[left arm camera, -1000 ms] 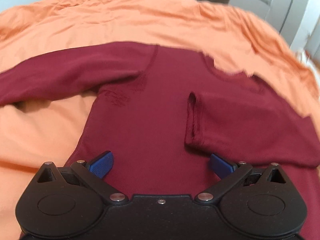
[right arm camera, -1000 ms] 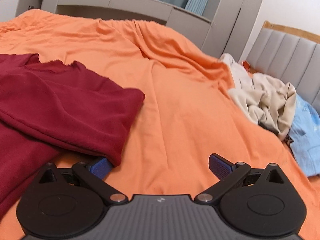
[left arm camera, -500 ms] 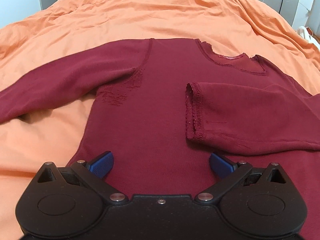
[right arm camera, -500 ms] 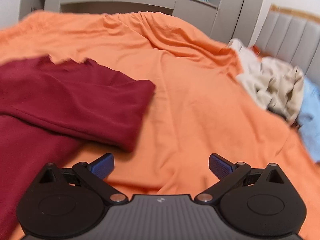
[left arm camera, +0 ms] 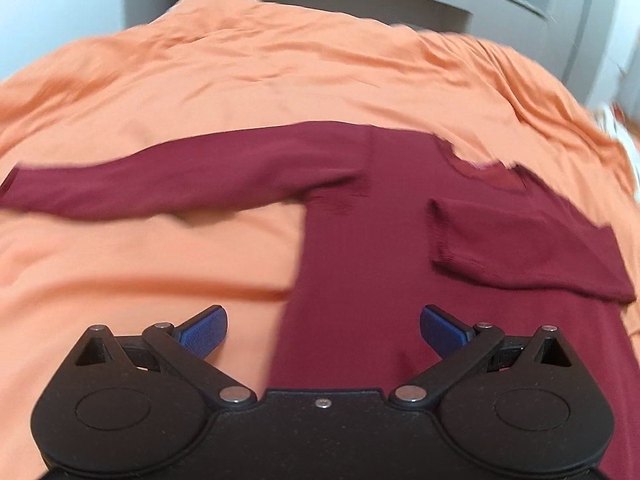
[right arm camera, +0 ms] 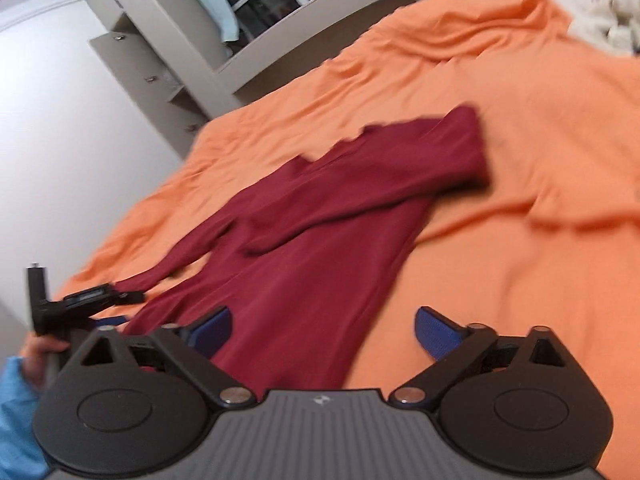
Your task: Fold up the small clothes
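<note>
While one sleeve (left arm camera: 532,248) already lies folded across the chest at centre right of the left wrist view, the dark red long-sleeved top (left arm camera: 368,248) rests flat on the orange bedspread (left arm camera: 240,92), its other sleeve (left arm camera: 168,180) stretched out toward the left edge of the frame. The left gripper (left arm camera: 323,330) hovers above the lower hem with its fingers wide apart and nothing between them; the edge of the top's body runs down between the two blue pads. In the right wrist view the right gripper (right arm camera: 323,330) is tilted, its fingers spread but just beginning to close, with the hem of the top under the left pad and bare bedspread under the right; nothing is gripped. A hand (right arm camera: 40,354) in a light blue sleeve holds the other gripper at lower left of that view.

The step in hand appears to be the second sleeve fold. To do it well, the outstretched cuff at far left should be pinched close to its end, lifted only enough to clear the cloth, and laid over the chest parallel to the folded sleeve. The shoulder seam makes the natural crease line. Dragging would likely wrinkle the body and shift the first fold. A pile of pale clothes (right arm camera: 592,4) waits at upper right.
</note>
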Demonstrator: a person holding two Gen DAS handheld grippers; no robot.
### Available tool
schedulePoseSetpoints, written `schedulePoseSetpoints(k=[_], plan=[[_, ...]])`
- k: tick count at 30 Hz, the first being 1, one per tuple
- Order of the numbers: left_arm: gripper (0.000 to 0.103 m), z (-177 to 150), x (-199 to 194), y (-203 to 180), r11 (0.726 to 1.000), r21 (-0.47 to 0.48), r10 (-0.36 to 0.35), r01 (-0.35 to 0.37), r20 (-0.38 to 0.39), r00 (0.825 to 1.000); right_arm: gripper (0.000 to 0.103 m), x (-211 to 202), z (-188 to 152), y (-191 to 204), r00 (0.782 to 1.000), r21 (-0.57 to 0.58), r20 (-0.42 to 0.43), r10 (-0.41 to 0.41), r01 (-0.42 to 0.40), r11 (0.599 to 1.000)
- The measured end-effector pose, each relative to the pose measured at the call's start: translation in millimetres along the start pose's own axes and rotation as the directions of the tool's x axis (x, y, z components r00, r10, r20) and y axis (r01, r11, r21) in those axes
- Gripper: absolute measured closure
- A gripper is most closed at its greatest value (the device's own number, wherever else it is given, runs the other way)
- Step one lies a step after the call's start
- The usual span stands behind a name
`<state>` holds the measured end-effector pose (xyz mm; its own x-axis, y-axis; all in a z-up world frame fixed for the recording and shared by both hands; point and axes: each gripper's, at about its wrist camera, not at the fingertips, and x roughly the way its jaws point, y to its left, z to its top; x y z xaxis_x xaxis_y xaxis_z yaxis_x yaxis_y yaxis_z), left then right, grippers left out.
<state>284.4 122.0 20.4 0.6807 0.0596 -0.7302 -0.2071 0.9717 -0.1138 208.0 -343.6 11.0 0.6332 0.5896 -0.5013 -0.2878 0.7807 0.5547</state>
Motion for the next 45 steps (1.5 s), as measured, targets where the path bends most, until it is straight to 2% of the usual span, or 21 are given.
schedulePoseSetpoints(k=[4, 9, 11, 12, 13, 15, 20, 26, 31, 36, 39, 40, 44, 45], plan=[[0.001, -16, -20, 39, 0.995, -0.094, -0.019, 0.020, 0.010, 1.000, 0.029, -11, -26, 18, 0.999, -0.051, -0.009, -0.031, 0.031, 0.998], [0.001, -29, -42, 52, 0.993, -0.088, -0.079, 0.083, 0.045, 0.996, 0.057, -13, -51, 45, 0.998, -0.127, -0.043, -0.055, 0.050, 0.991], [0.001, -32, -44, 50, 0.994, -0.071, -0.086, 0.089, 0.048, 0.995, 0.082, -12, -61, 50, 0.996, -0.157, -0.044, -0.082, 0.074, 0.985], [0.001, -32, -45, 50, 0.994, -0.064, -0.088, 0.091, 0.046, 0.995, 0.089, -13, -64, 52, 0.995, -0.163, -0.035, -0.092, 0.085, 0.983], [0.001, -33, -46, 49, 0.994, -0.062, -0.090, 0.092, 0.044, 0.995, 0.094, -16, -63, 51, 0.995, -0.158, -0.024, -0.093, 0.088, 0.984], [0.001, -33, -46, 49, 0.993, -0.066, -0.095, 0.098, 0.042, 0.995, 0.096, -22, -60, 51, 0.996, -0.154, -0.004, -0.093, 0.091, 0.984], [0.001, -39, -53, 55, 0.985, -0.095, -0.140, 0.143, 0.046, 0.989, 0.097, -51, -43, 52, 0.988, -0.203, 0.083, -0.127, 0.142, 0.969], [0.001, -49, -62, 52, 0.984, -0.072, -0.162, 0.166, 0.055, 0.985, 0.098, -84, -21, 38, 0.967, -0.196, 0.153, -0.202, 0.230, 0.953], [0.001, -58, -70, 46, 0.985, -0.040, -0.165, 0.168, 0.060, 0.984, 0.097, -71, -27, 30, 0.974, -0.211, 0.057, -0.221, 0.228, 0.950], [0.001, -66, -74, 38, 0.988, 0.000, -0.155, 0.155, 0.057, 0.986, 0.093, -62, -31, 28, 0.970, -0.238, 0.017, -0.243, 0.240, 0.941], [0.000, -65, -74, 39, 0.988, -0.003, -0.152, 0.153, 0.060, 0.986, 0.075, -60, -31, 26, 0.965, -0.260, -0.005, -0.262, 0.252, 0.932], [0.001, -63, -74, 41, 0.987, -0.015, -0.157, 0.158, 0.062, 0.986, 0.065, -61, -29, 26, 0.964, -0.266, -0.002, -0.264, 0.254, 0.930], [0.001, -54, -69, 54, 0.976, -0.103, -0.183, 0.189, 0.071, 0.981, 0.033, -62, -19, 26, 0.963, -0.299, 0.034, -0.267, 0.265, 0.917], [0.001, -49, -66, 60, 0.971, -0.134, -0.189, 0.197, 0.073, 0.979, 0.029, -60, -15, 27, 0.963, -0.309, 0.040, -0.266, 0.265, 0.914]])
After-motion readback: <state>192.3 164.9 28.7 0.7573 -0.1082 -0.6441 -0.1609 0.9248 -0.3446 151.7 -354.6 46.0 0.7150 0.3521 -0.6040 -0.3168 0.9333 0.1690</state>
